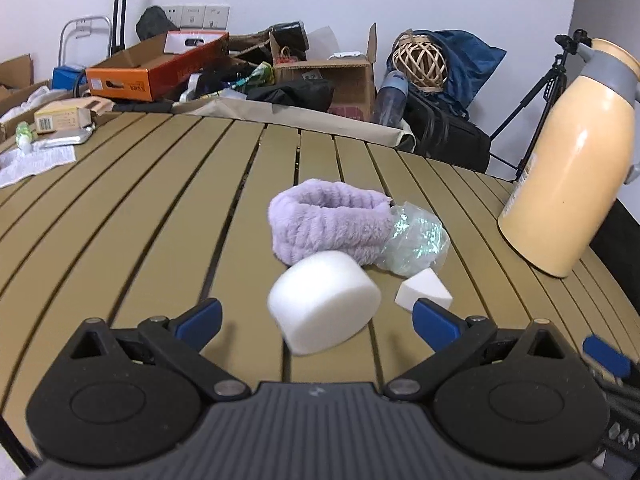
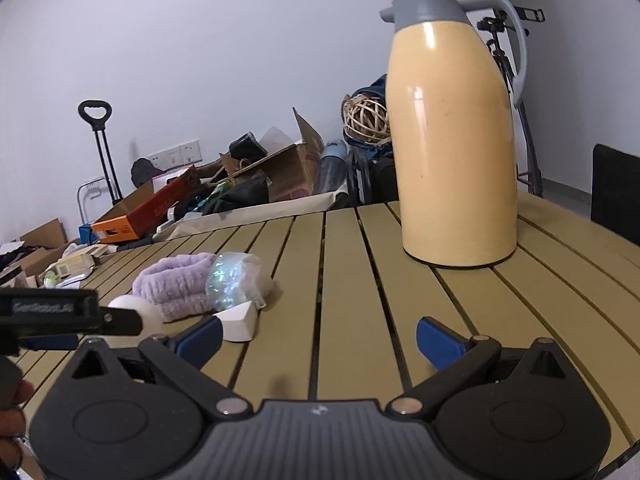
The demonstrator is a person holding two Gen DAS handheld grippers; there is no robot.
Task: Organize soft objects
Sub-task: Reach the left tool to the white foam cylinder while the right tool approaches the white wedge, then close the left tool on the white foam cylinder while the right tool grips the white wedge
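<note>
The slatted table (image 2: 344,280) carries everything I work on, with boxes and bags piled beyond its far edge. The tall yellow thermos jug (image 2: 456,140) stands toward the far right corner, well apart from my soft things. Mid-table lies the purple fuzzy headband (image 1: 320,220), its right end touching a crinkled clear bag (image 1: 416,240). Against its near side sits the round white sponge (image 1: 324,300), with the small white wedge sponge (image 1: 424,292) just beside it. My left tongs (image 1: 316,316) gape wide, gripping nothing, with the round sponge between the tips; my right tongs (image 2: 318,336) gape wide too, over bare slats.
</note>
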